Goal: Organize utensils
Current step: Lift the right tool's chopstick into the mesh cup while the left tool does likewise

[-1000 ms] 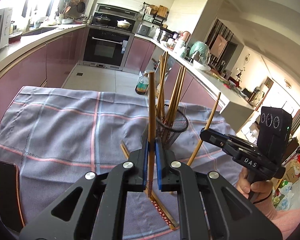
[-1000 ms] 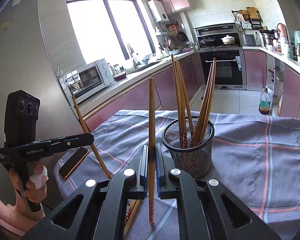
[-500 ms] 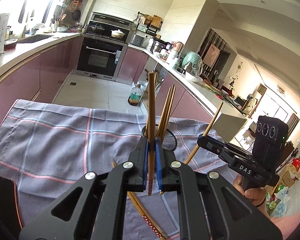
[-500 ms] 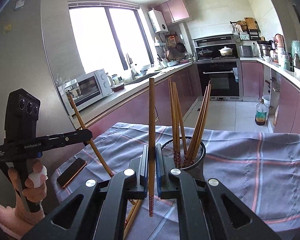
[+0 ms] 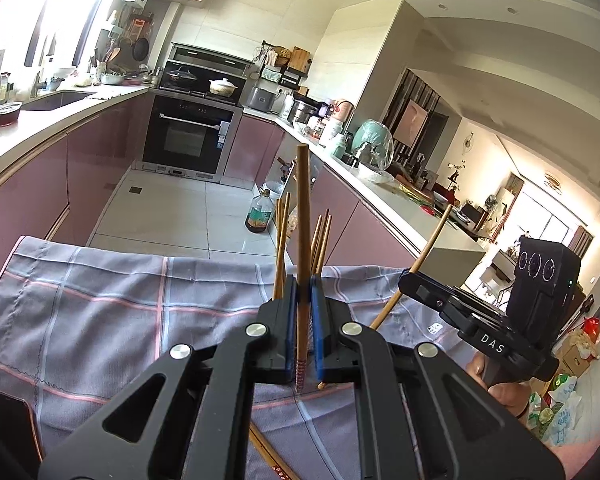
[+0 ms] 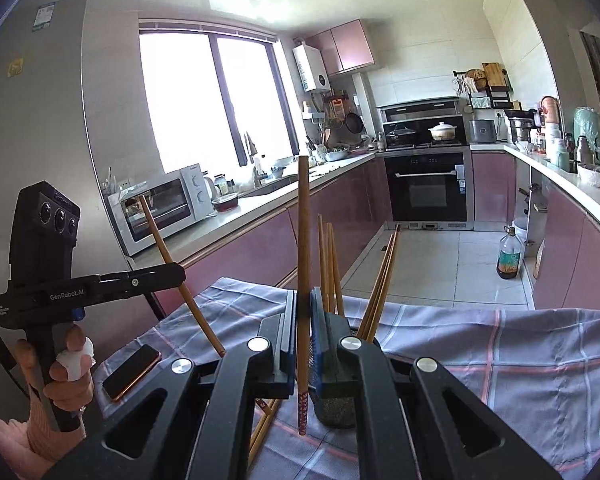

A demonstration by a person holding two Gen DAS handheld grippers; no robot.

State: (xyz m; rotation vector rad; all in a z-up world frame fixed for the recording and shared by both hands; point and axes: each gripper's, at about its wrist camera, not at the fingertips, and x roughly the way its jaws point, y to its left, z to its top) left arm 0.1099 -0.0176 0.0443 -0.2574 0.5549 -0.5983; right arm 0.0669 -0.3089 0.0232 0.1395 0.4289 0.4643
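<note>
My left gripper [image 5: 303, 294] is shut on a brown chopstick [image 5: 302, 216] that stands upright, its patterned tip hanging above the checked cloth [image 5: 100, 320]. My right gripper [image 6: 303, 306] is shut on a second upright chopstick [image 6: 303, 240]. Each gripper shows in the other's view, the right gripper [image 5: 408, 280] and the left gripper [image 6: 178, 270], each with its slanted stick. The black mesh holder [image 6: 336, 412] sits just behind my right fingers with several chopsticks [image 6: 328, 264] in it. In the left wrist view the holder is hidden and only its sticks [image 5: 282, 240] show. Loose chopsticks [image 6: 265, 420] lie on the cloth.
A phone [image 6: 131, 372] lies near the cloth's left edge, also seen as a phone [image 5: 16, 424] at the lower left. Beyond the table's far edge are the tiled floor, an oil bottle [image 6: 509, 256], pink cabinets and an oven. A hand [image 6: 66, 372] holds the left gripper's handle.
Both grippers have risen with their chopsticks, whose tips now hang clear of the cloth. The mesh holder has dropped lower in both views and is now largely hidden behind the fingers.
</note>
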